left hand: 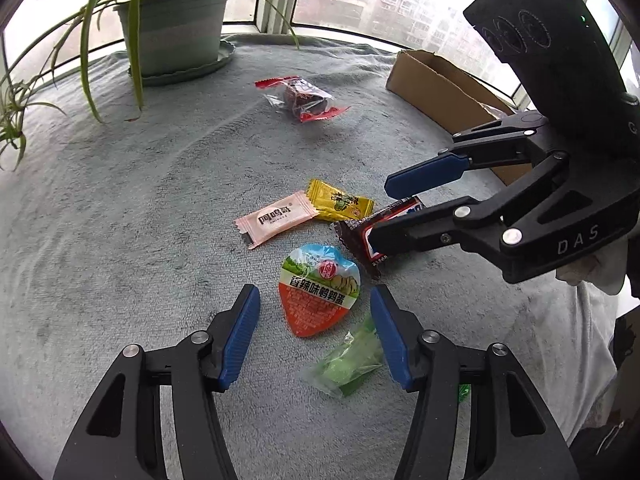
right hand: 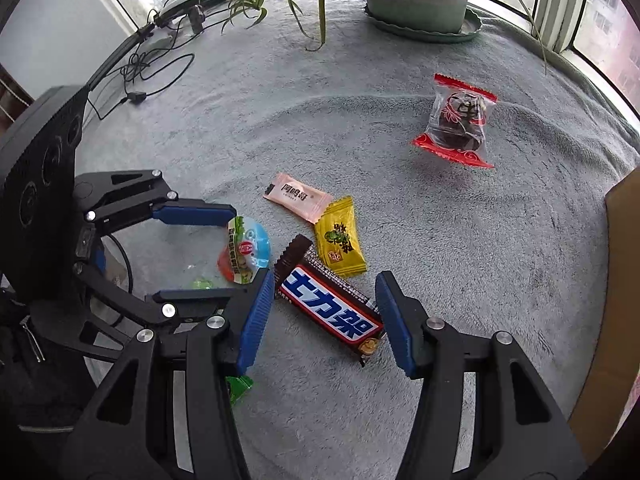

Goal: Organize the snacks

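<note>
Across the grey fleece blanket [right hand: 460, 248] the snacks are lying in a loose cluster, with the chocolate bar [right hand: 332, 304] taken as the landmark. Straddling that bar, the right gripper [right hand: 326, 322] is being held with its blue pads parted; the bar is lying diagonally between them, and whether either pad is touching the wrapper cannot be told. Just beyond the bar's far end, a yellow packet [right hand: 339, 249] is lying against it, and a pink sachet [right hand: 298, 197] is overlapping the yellow one's far corner. Beside the bar, on its left in the right wrist view, the left gripper [left hand: 314, 334] is being held with its jaws apart over a heart-shaped egg pack [left hand: 318, 292], nothing being clamped; a green candy [left hand: 348, 364] is lying just by its right finger. Well beyond the bar, a red-edged clear packet [right hand: 460, 120] is lying alone, with bare blanket being left open all around it. Farther still, a potted plant [left hand: 176, 28] on its saucer is standing near the window edge. To the bar's right, a cardboard box [left hand: 436, 88] is sitting at the blanket's border, with open fleece being left between it and the bar. Cables [right hand: 136, 68] are trailing at the far left corner.
</note>
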{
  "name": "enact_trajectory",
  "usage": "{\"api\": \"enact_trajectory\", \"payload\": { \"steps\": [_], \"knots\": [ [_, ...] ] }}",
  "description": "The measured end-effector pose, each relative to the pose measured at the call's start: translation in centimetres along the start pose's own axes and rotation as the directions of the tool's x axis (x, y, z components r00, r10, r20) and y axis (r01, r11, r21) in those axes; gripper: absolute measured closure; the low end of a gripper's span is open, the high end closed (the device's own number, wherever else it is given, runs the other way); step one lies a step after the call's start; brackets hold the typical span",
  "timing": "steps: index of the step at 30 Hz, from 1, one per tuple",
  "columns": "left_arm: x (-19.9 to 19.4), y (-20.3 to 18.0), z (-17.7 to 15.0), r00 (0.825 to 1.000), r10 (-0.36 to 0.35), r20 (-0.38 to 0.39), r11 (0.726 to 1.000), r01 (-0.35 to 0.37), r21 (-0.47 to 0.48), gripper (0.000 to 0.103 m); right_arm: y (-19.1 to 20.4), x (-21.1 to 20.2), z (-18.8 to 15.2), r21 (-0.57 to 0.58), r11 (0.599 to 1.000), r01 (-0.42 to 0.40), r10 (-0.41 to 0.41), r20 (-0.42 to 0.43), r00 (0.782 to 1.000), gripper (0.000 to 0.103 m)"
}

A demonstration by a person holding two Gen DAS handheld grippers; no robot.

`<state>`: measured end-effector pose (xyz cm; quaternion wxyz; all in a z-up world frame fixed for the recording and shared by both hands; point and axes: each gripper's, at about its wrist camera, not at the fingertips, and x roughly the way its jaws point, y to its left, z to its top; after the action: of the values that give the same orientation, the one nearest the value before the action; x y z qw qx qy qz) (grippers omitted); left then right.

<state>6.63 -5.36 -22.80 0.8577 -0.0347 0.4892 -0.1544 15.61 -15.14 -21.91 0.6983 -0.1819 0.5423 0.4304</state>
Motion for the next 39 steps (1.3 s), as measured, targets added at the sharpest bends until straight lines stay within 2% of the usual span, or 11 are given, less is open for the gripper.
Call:
{"api": "enact_trajectory", "payload": {
  "steps": [6,13,21,25,27,34,39],
  "knots": [
    [0.3,0.1,0.4,1.0,0.024,0.008,0.999,-0.024,0.021,0.047,0.8,0.5,-0.2,-0.05,0.997,0.05,-0.052,-0.032,0.998,0.047],
    [0.2,0.6,0.4,0.999,0.05,0.016,0.998,-0.051,0.03,0.066,0.8,1.3,-0.1,-0.07,0.994,0.084,-0.089,-0.063,0.994,0.054],
    [0.0,1.2,0.2,0.999,0.035,0.026,0.999,-0.035,-0.001,0.067,1.4,1.5,-0.7,-0.064,0.987,0.147,-0.149,-0.035,0.988,0.061],
    [-0.2,1.5,0.2,0.999,0.022,0.03,0.999,-0.022,-0.027,0.067,1.3,0.9,-1.7,-0.008,0.988,0.154,-0.154,-0.01,0.988,0.063],
    [-0.3,1.7,0.1,0.999,0.018,0.032,0.999,-0.017,-0.041,0.067,1.0,0.3,-2.3,0.039,0.988,0.147,-0.147,0.005,0.989,0.071],
    [-1.1,2.0,0.1,0.999,0.011,0.046,0.997,-0.008,-0.07,0.067,-1.1,-2.6,-4.5,0.207,0.97,0.125,-0.146,0.093,0.985,0.073],
    [-1.7,2.1,0.7,0.998,0.009,0.062,0.997,-0.004,-0.077,0.068,-2.4,-6.2,-5.9,0.322,0.941,0.106,-0.176,0.196,0.965,0.073]
  ]
}}
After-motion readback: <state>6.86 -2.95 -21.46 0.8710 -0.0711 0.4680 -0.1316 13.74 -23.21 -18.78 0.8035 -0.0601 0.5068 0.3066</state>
